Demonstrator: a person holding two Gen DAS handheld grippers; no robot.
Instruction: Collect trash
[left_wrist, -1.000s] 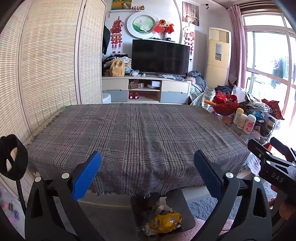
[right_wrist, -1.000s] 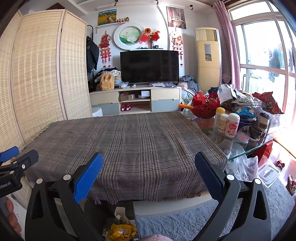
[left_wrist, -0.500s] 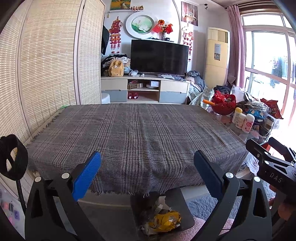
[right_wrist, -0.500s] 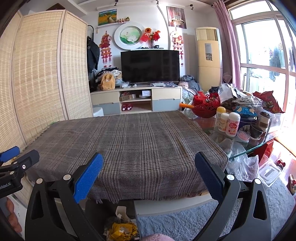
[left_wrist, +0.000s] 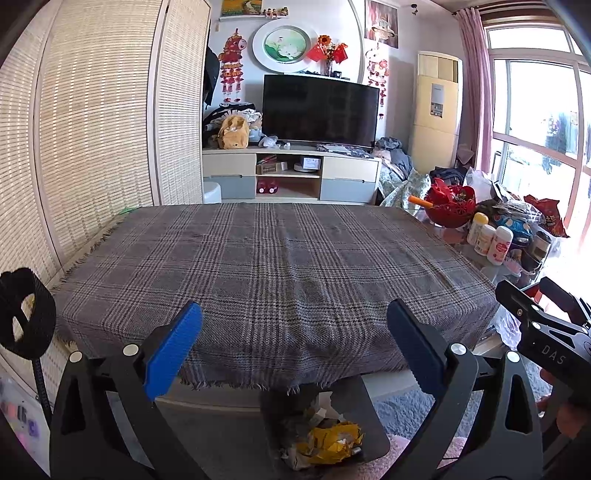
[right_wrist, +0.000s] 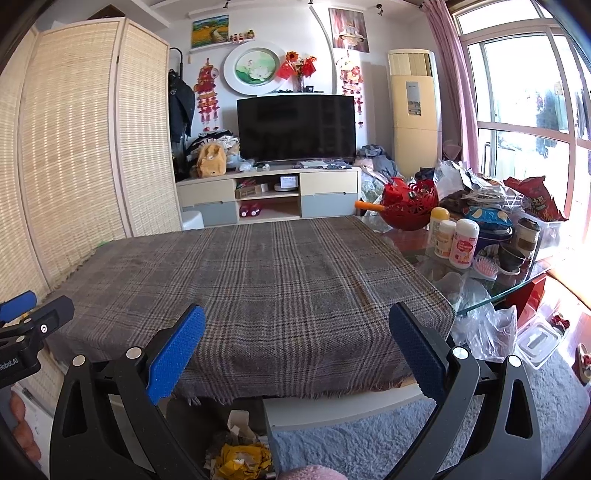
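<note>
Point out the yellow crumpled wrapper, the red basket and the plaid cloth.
yellow crumpled wrapper (left_wrist: 332, 441), left wrist view, its middle.
red basket (right_wrist: 410, 210), right wrist view, front wall.
plaid cloth (left_wrist: 273, 266), left wrist view, bare centre.

Crumpled yellow wrapper and paper scraps — heaped in dark bin; below table edge.

Left gripper and right gripper, jaws wide apart, side by side.

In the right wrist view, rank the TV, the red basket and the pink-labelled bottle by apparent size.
1. TV, largest even though farthest.
2. Red basket.
3. Pink-labelled bottle, smallest, though closer to the camera than the basket.
</note>
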